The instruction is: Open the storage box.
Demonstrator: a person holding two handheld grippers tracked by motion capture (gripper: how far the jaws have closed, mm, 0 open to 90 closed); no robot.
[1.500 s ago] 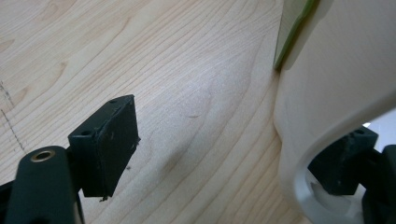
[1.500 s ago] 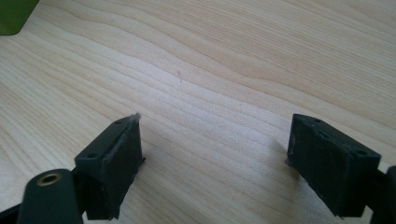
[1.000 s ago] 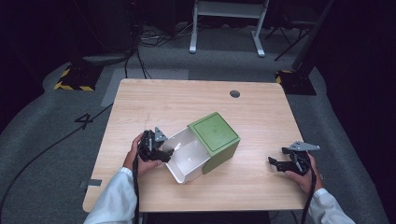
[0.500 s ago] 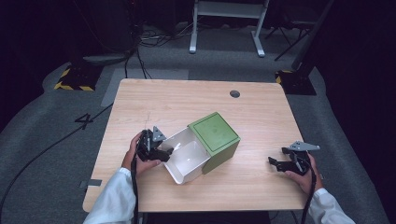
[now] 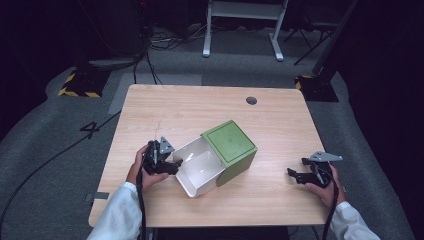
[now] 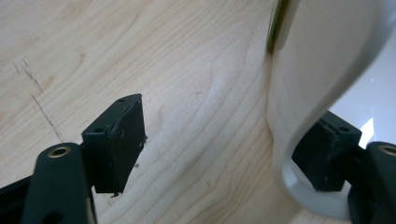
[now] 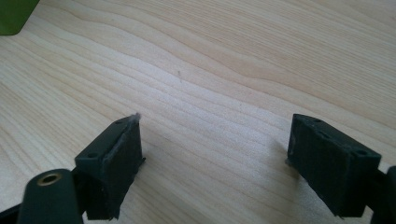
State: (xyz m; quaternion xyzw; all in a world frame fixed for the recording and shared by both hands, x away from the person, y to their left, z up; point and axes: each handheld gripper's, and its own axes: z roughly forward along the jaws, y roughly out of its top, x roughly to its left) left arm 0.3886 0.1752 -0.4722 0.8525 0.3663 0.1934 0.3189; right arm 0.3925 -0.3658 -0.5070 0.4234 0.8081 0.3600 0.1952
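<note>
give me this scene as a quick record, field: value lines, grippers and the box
table: light wood table
box: green box on its side, white drawer slid partway out
left gripper: open, jaws astride the drawer's white wall, one inside, one outside
right gripper: open, holds nothing, over bare wood
right gripper position: apart from the box, near the table's right edge

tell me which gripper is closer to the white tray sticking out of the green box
Left. The left gripper is open at the white tray, one jaw on each side of its wall. The right gripper rests apart on the table, past the green box.
</note>
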